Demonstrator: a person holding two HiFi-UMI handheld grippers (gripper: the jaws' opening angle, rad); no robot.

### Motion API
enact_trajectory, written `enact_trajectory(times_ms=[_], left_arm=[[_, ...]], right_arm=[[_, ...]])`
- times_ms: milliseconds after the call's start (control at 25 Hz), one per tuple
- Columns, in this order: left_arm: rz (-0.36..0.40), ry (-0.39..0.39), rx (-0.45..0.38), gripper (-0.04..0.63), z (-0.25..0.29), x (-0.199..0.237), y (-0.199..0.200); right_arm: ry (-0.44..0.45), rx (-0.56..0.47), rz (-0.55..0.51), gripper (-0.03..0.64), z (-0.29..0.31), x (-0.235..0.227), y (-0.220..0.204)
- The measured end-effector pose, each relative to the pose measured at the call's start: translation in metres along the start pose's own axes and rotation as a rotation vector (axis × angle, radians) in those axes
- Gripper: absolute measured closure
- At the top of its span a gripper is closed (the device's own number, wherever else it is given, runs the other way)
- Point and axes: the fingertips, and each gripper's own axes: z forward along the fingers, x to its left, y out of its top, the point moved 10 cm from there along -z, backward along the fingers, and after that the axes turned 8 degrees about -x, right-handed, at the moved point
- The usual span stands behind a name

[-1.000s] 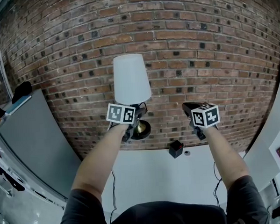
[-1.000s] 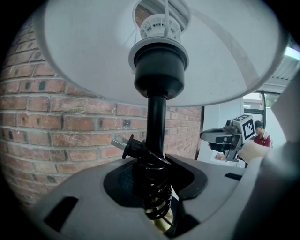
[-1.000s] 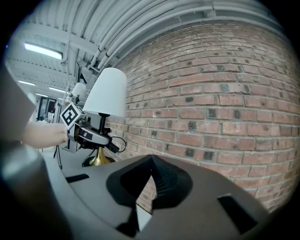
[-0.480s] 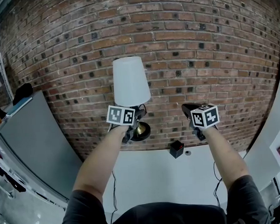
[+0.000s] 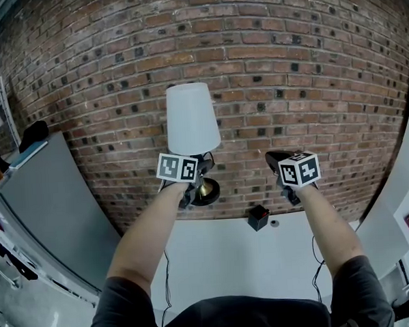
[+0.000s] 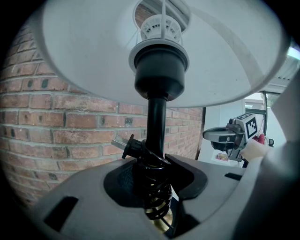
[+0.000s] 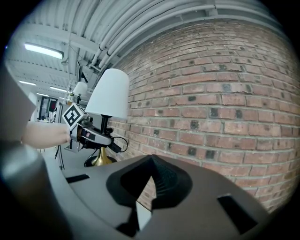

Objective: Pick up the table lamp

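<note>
The table lamp has a white shade (image 5: 192, 115), a black stem (image 6: 156, 122) and a brass foot on a black disc (image 5: 206, 189). My left gripper (image 5: 201, 170) is shut on the stem just below the socket, where a coiled black cord wraps it (image 6: 154, 197). In the head view the foot shows in front of the bricks, above the table's back edge. My right gripper (image 5: 275, 156) is held to the lamp's right, apart from it, shut with nothing in it. From the right gripper view (image 7: 150, 183), the lamp (image 7: 108, 93) and my left gripper (image 7: 108, 142) stand at the left.
A brick wall (image 5: 302, 72) runs right behind the lamp. On the white table (image 5: 230, 260) a small black box (image 5: 256, 218) sits by the wall. A grey panel (image 5: 49, 202) stands at the left. Thin cables (image 5: 163, 271) hang at the table's near side.
Almost nothing: the lamp and my left gripper have shifted only a few pixels, and the grip on the stem holds. My right gripper has stayed where it was.
</note>
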Motion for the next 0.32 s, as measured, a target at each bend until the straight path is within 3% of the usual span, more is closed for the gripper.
enact_trajectory(times_ms=[320], left_arm=[[-0.01,0.001,0.001,0.462,-0.0005,0.0014,-0.0032]], right_arm=[[0.007,0.0,-0.007,0.626,0.0017,0.0039,0.0025]])
